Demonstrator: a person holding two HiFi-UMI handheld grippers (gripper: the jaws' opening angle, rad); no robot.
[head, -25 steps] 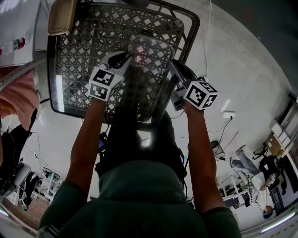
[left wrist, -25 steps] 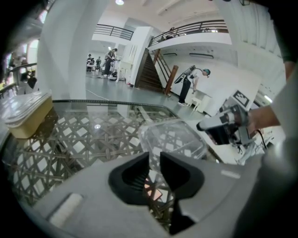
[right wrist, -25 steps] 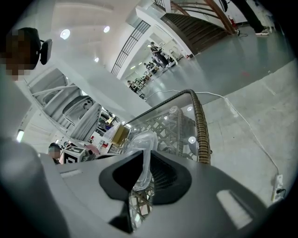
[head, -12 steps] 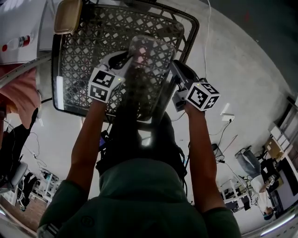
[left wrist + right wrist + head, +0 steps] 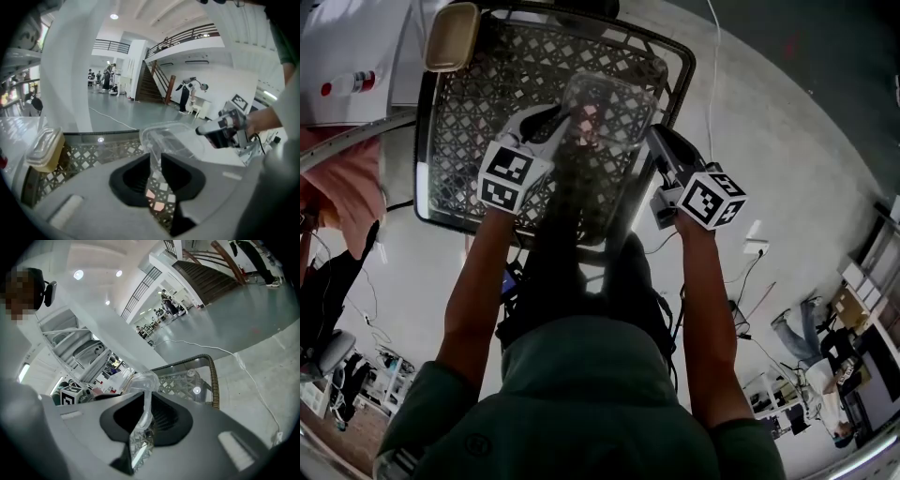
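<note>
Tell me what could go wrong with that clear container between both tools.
1. The left tool and right tool each pinch only a thin wall of the clear container; it may buckle or slip out.
2. It hangs over the lattice table, so a drop could strike it.

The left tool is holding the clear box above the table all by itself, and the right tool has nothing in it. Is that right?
Not quite. The right tool is not empty: its jaws are pinching one edge of the clear box, as the right gripper view shows. The left tool holds the other edge, above the table.
</note>
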